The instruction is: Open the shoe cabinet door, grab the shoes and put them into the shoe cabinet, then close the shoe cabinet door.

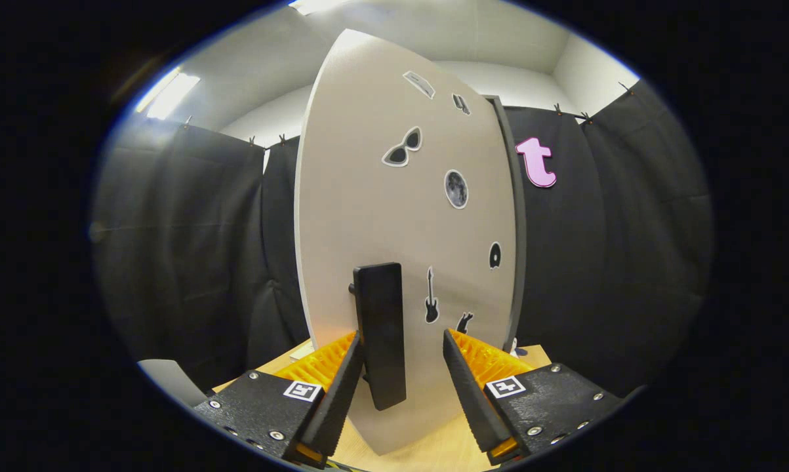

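The shoe cabinet door (394,229), a pale panel dotted with small stickers of sunglasses, a moon and guitars, stands upright just ahead of the gripper (401,367), seen at an angle. Its dark vertical handle (381,331) sits between the jaws, which are parted to a middling width; the left finger (338,393) lies against or just beside the handle, while a clear gap separates the handle from the right finger (466,387), so no grip is closed on it. The cabinet rests on a light wooden tabletop (433,452). Black cloth (191,249) hangs as the booth's wall on both sides, under white walls and bright ceiling lights (168,95).
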{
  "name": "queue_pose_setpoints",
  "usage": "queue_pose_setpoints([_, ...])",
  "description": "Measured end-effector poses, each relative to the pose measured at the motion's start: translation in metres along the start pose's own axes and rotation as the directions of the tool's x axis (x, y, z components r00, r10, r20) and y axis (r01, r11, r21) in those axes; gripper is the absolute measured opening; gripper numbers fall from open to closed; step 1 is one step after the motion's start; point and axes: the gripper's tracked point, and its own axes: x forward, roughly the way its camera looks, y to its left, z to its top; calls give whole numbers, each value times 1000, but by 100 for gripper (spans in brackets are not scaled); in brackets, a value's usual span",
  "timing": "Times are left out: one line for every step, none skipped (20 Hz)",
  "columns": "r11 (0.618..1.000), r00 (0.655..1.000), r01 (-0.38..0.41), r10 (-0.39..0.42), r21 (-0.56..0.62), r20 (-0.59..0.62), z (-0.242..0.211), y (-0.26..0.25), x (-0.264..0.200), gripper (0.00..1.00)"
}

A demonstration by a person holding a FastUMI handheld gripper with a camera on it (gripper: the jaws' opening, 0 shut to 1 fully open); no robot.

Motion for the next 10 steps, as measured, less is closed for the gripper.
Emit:
queue_pose_setpoints([1000, 1000, -15, 15, 2, 2, 0, 6, 5, 78])
queue_pose_setpoints([1000, 1000, -20, 20, 2, 5, 1, 9, 10, 79])
queue_pose_setpoints([999, 999, -35, 35, 8, 4, 0, 15, 17, 79])
queue_pose_setpoints([999, 999, -43, 43, 10, 4, 0, 19, 24, 80])
queue_pose_setpoints([999, 999, -51, 50, 15, 4, -1, 24, 31, 80])
queue_pose_setpoints([998, 998, -62, 62, 14, -1, -2, 30, 39, 81])
queue_pose_setpoints([997, 998, -71, 71, 10, 1, -2, 34, 43, 81])
queue_pose_setpoints([997, 997, -76, 76, 2, 0, -1, 38, 52, 82])
queue_pose_setpoints([997, 997, -80, 80, -6, 0, 0, 43, 57, 82])
queue_pose_setpoints([996, 996, -85, 85, -14, 0, 0, 46, 63, 82])
